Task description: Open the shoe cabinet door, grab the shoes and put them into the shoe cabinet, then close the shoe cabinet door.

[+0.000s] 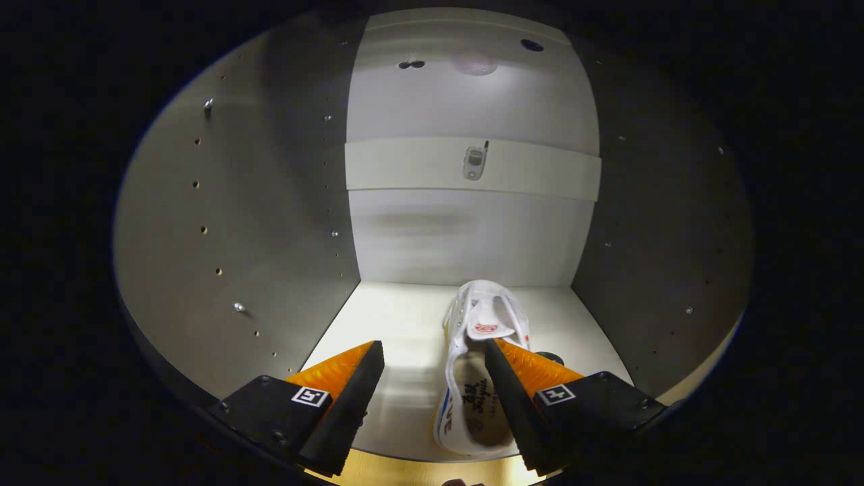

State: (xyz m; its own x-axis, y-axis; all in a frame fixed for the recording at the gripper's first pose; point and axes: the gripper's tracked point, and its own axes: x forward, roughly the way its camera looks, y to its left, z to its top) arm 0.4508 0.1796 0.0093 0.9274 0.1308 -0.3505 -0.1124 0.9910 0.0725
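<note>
Claw [432,385] spread wide, gripping nothing, right finger lying over the heel opening of the white shoe [476,368]. Shoe resting on the shoe cabinet [229,223] floor, toe toward the far wall. Likely light, soft-walled; best pinched at the heel collar

Dark print is seen on the insole of the white canvas shoe [472,378] and a red tongue label, both illegible; nothing else readable.
</note>
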